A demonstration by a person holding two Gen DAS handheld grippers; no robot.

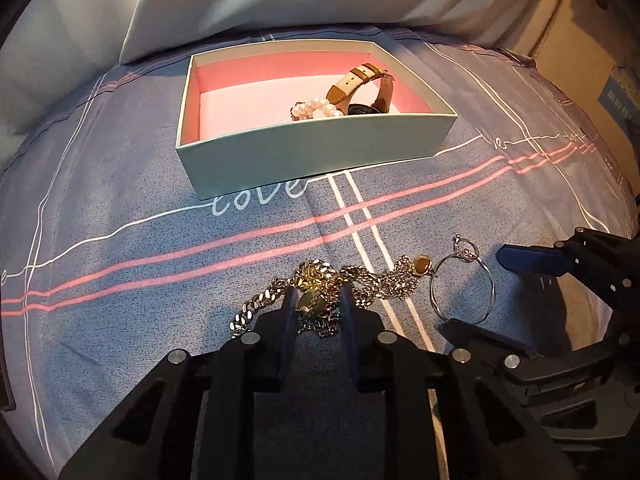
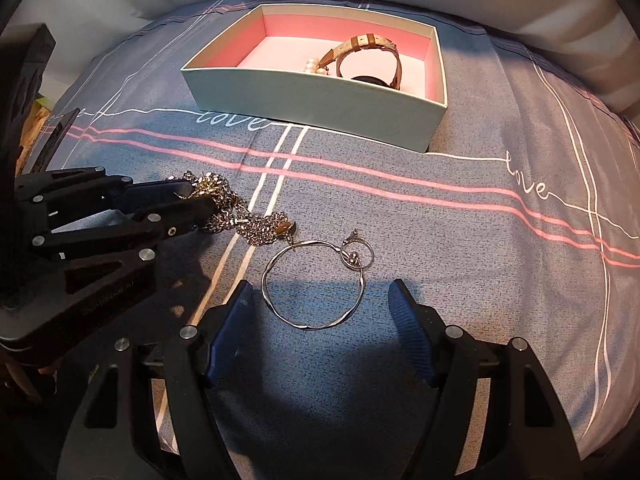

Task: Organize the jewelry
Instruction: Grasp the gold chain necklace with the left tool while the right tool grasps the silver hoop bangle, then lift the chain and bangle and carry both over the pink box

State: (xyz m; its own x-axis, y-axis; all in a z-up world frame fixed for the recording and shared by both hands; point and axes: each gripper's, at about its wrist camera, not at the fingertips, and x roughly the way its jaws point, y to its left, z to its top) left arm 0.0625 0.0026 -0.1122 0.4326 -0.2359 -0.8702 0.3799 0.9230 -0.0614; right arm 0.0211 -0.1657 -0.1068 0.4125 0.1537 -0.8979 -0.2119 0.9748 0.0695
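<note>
So nearest to us, our left tongs (image 1: 316, 300) are pinched tight on the gold chain necklace (image 1: 332, 280), which sits in a tangled heap on the bed (image 1: 120, 272). We're grabbing it mid-pile, probably because a bunched chain gives no clean edge to catch, so a bite into the thick of it should bring the whole lot up together.

Just to the right of that, our right tongs (image 2: 320, 308) hang wide open, pointing down at the thin silver bangle (image 2: 314, 284), empty for now. One finger sits either side of the hoop, though whether the pads touch the bedding we can't tell. The bangle lies flat, with a small ring (image 2: 358, 256) resting on its far edge, and a brown-stone bit of the necklace (image 2: 285, 229) touches the hoop's upper left. We'd say that's the snag risk: lift the chain and the bangle may drag.

Further back sits the open gift box (image 1: 320, 148) with its pink lining, well apart from the pile. Already in it are a pearl bracelet (image 1: 316, 109) and a tan-strapped wristwatch (image 1: 360, 88), bunched at the right. Plenty of free floor on the left for the rest.

Behind that, just pillows (image 1: 240, 0).
</note>
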